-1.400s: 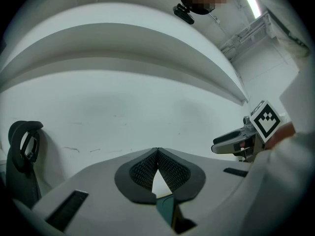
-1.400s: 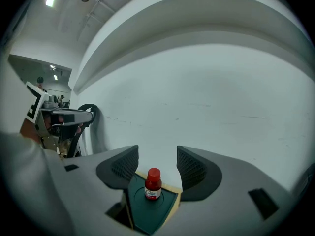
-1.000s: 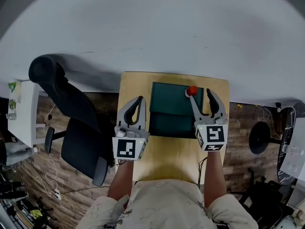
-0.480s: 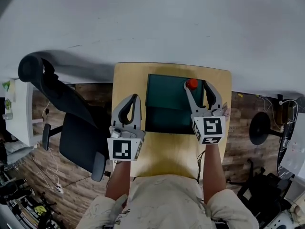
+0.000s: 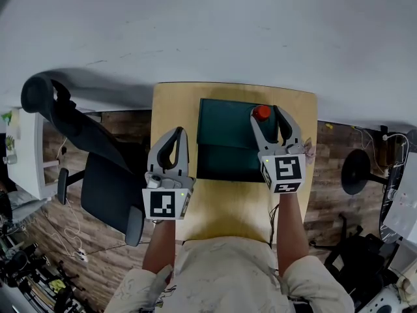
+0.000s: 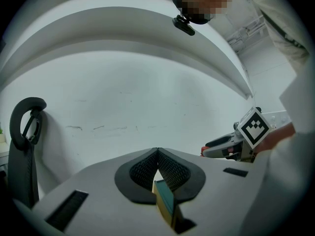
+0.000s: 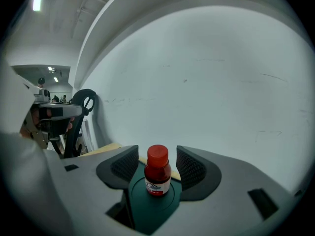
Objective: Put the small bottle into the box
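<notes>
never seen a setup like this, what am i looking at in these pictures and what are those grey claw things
There is no robot here: a person holds a gripper in each hand. The cubes with black-and-white squares are part of the grippers.

The head view comes from a camera on the person's head, looking down at a small wooden table with a green box on it and a chair beside it. The other two views come from cameras riding on each gripper, looking along its jaws.

The left gripper is shut and holds nothing. The right gripper is open, with a jaw on either side of a small red bottle. The bottle stands on the box, and the jaws do not touch it.
</notes>
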`<state>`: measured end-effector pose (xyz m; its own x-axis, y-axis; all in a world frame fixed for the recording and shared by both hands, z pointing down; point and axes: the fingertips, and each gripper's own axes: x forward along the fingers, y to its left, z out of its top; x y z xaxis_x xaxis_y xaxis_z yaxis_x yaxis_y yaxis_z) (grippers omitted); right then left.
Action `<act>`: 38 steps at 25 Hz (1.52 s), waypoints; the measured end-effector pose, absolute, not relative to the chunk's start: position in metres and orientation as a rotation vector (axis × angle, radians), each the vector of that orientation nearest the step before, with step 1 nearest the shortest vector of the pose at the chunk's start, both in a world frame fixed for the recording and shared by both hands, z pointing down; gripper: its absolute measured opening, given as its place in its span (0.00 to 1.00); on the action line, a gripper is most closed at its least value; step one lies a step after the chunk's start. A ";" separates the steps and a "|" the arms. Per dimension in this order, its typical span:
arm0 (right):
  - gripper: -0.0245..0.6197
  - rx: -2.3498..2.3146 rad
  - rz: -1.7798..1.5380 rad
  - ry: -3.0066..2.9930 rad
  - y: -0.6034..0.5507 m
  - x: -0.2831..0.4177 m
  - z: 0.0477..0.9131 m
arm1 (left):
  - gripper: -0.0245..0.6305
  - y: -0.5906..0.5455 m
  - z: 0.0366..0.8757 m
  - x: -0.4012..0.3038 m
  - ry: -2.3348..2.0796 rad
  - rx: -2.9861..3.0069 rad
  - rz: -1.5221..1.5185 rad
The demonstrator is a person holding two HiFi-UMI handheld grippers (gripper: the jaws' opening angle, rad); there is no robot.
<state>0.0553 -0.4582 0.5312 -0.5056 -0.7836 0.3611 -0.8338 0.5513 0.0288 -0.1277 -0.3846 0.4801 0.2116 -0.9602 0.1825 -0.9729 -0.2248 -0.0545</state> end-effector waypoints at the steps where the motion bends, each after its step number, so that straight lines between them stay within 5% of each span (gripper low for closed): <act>1: 0.43 1.327 0.217 -2.460 -0.458 0.055 0.532 | 0.05 -0.385 0.480 -0.127 -1.909 2.398 0.276; 7: 0.42 1.325 0.231 -2.466 -0.460 0.054 0.534 | 0.05 -0.384 0.481 -0.127 -1.916 2.388 0.272; 14: 0.26 1.382 0.257 -2.482 -0.461 0.056 0.531 | 0.05 -0.383 0.483 -0.126 -1.912 2.387 0.287; 38: 0.25 1.421 0.144 -2.456 -0.455 0.054 0.519 | 0.05 -0.377 0.470 -0.128 -1.930 2.393 0.256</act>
